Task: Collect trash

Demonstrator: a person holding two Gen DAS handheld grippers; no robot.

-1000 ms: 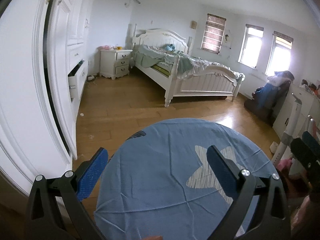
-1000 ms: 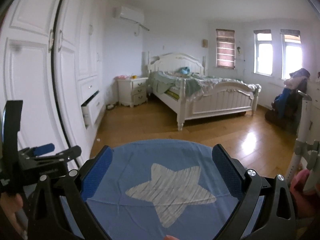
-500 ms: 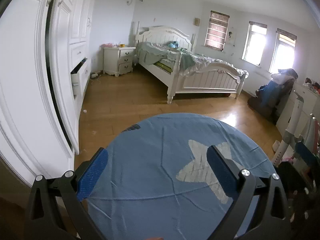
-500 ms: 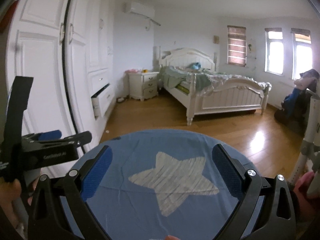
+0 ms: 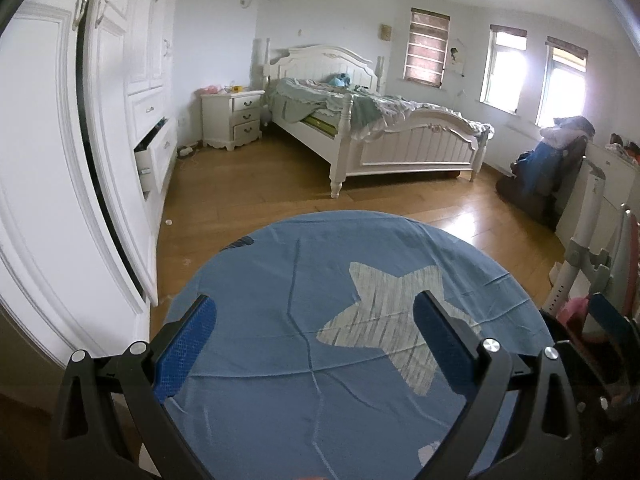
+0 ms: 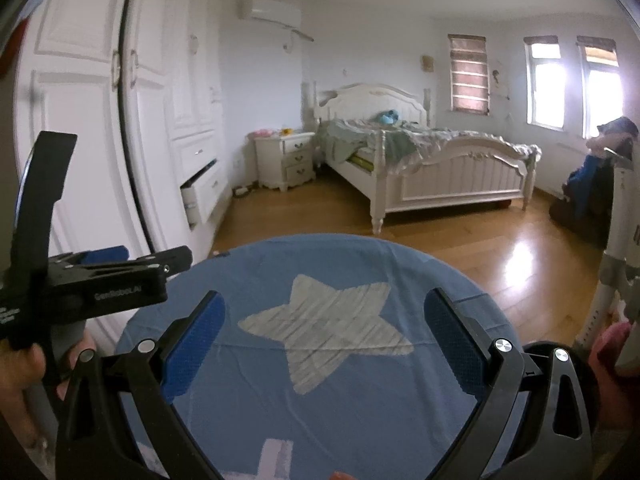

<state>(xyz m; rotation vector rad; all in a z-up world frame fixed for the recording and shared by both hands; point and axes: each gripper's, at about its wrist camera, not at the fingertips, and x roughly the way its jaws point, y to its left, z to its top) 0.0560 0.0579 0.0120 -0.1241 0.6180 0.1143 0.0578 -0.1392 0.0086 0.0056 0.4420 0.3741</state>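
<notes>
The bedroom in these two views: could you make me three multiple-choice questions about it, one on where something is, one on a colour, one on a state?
1. Where does the nightstand stand?
A. Between the wardrobe and the bed
B. Under the windows
C. At the foot of the bed

2. What colour is the star on the blue cloth?
A. Red
B. Pale grey
C. Black

3. How is the left gripper?
A. Shut on a bottle
C. Shut on the cloth
B. Open, holding nothing

Answers:
1 A: it sits between the wardrobe and the bed.
2 B: the star shows pale grey with streaks.
3 B: its blue pads stand wide apart above the cloth.
</notes>
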